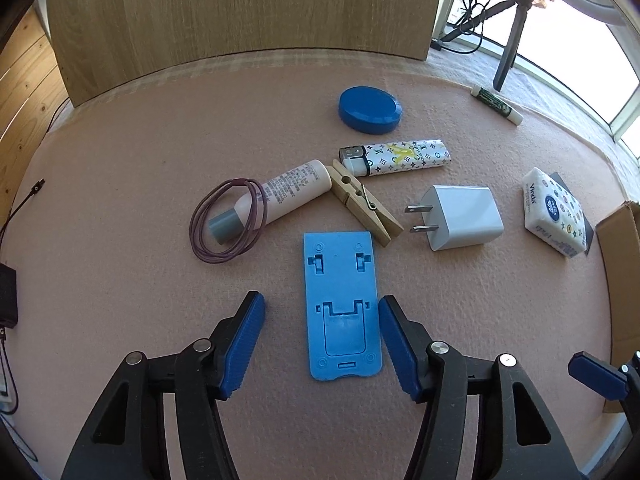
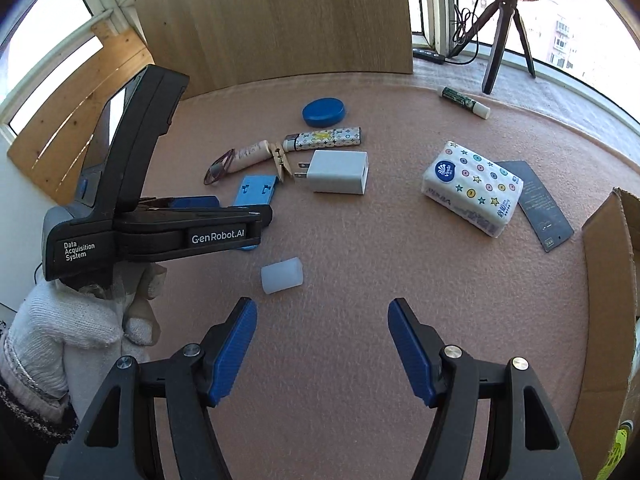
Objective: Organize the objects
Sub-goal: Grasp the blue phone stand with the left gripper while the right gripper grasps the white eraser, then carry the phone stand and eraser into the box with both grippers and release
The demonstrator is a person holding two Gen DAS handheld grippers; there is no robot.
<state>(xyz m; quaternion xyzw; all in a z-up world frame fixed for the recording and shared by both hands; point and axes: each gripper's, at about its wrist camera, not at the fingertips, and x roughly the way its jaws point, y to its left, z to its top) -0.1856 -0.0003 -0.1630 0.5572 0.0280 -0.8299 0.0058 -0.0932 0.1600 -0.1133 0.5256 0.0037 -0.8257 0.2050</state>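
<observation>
- Blue phone stand (image 1: 340, 304) lying flat on pink mat (image 1: 120, 200), between L gripper (image 1: 322, 334) pads; jaws apart, right pad about touching, left pad clear.
- Step: picking up stand; next calls for closing on its edges, lifting.
- R gripper (image 2: 322, 344) hovering, jaws apart, holding nothing.
- Cardboard box (image 2: 608, 280) at right edge; contents mostly hidden.

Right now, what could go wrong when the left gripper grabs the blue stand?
The stand lies flat on the mat, so the left gripper, open around it, may slip off its thin edges. The clothespin touches the stand's far corner and could get nudged. The right gripper is close and might bump.
</observation>
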